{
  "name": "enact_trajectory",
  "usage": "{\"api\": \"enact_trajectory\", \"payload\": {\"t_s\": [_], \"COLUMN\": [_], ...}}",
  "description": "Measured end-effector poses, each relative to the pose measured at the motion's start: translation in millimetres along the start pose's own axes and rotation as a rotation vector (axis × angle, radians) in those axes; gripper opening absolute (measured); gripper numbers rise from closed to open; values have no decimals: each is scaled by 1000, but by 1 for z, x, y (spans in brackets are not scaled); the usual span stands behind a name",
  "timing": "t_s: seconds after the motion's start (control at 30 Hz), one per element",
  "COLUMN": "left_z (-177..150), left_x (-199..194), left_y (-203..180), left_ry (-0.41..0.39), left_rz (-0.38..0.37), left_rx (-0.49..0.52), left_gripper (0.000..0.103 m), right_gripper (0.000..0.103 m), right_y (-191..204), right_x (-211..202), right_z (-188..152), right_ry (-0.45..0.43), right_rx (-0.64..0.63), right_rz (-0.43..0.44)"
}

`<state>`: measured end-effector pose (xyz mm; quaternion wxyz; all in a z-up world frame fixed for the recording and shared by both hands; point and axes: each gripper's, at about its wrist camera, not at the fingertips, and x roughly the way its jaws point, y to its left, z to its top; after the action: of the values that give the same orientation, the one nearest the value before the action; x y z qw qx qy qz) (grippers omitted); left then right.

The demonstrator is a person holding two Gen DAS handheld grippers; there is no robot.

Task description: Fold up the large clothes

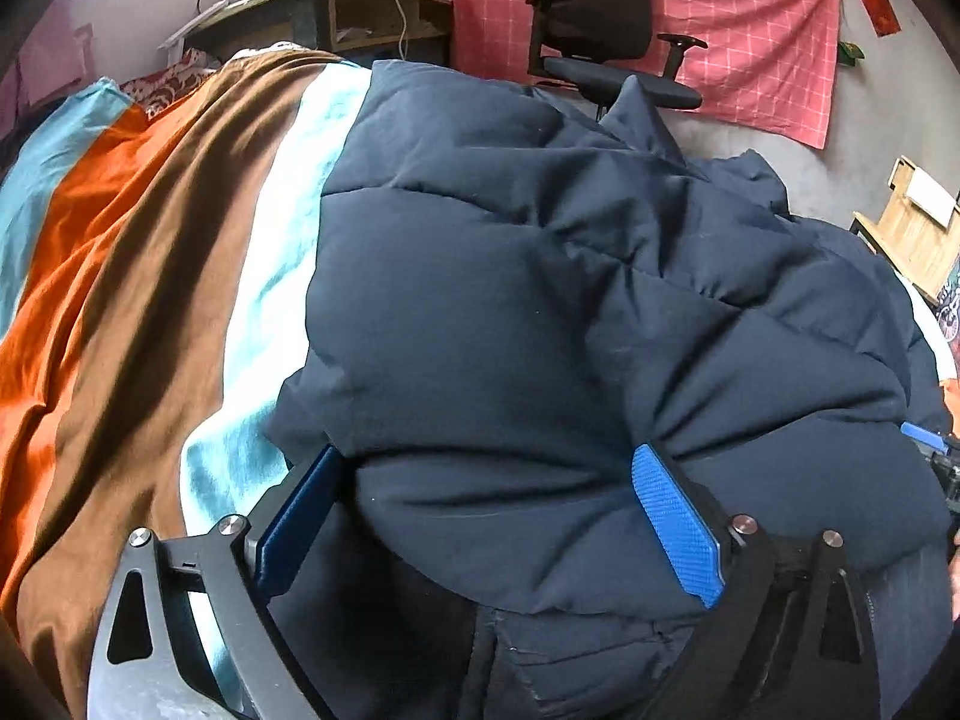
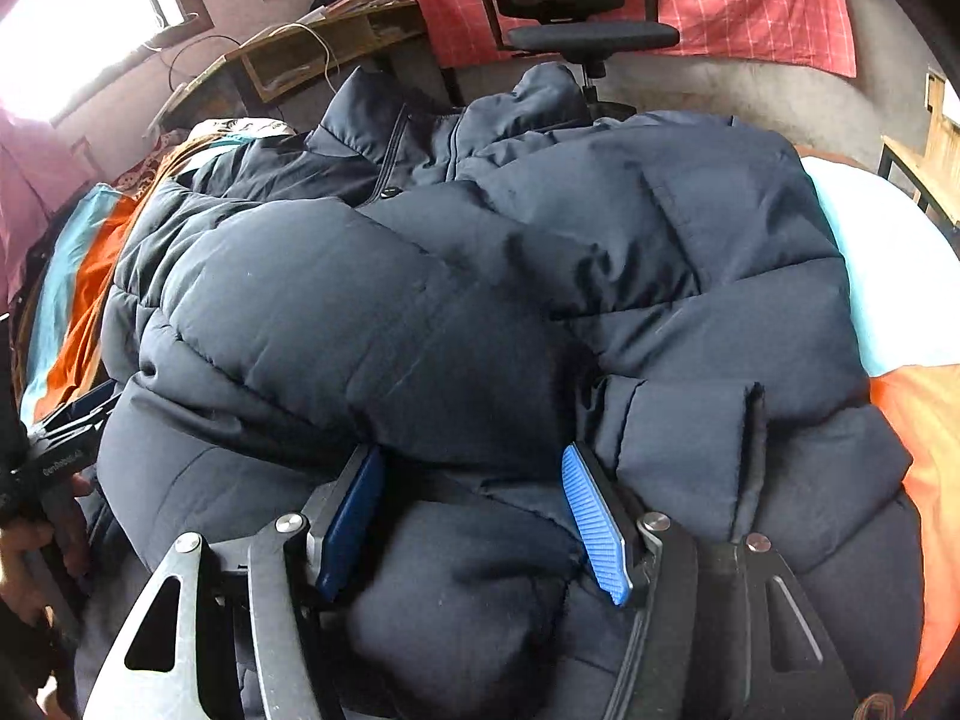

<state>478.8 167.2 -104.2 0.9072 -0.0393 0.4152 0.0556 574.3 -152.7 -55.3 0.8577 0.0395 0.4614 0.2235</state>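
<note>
1. Left wrist view: the navy puffer jacket (image 1: 540,300) lies on the striped bedspread (image 1: 150,270), bulging between the wide-spread left gripper (image 1: 486,516).
2. Right gripper (image 2: 474,516) is half open, jacket fabric between its pads.

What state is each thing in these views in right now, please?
Puffer jacket: bunched and partly folded on the bed, collar unzipped.
Left gripper: jaws wide, jacket fold between them.
Right gripper: jaws apart over jacket fabric.
Striped bedsheet: spread, wrinkled.
Office chair: unoccupied.
</note>
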Motion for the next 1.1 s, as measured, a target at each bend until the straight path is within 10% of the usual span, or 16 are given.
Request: {"api": "enact_trajectory", "payload": {"t_s": [0.27,0.53,1.1], "left_z": [-2,0,28], "left_x": [-30,-82,-146], "left_y": [12,17,11], "left_ry": [45,44,-47], "left_rz": [-49,-124,-266], "left_rx": [-111,-113,-2], "left_gripper": [95,95,95], "right_gripper": [64,92,103], "right_y": [-1,12,80], "right_x": [-7,-42,-144], "right_z": [-2,3,26], "right_ry": [-25,4,-83], "right_rx": [22,63,53], "right_rz": [18,-21,-99]}}
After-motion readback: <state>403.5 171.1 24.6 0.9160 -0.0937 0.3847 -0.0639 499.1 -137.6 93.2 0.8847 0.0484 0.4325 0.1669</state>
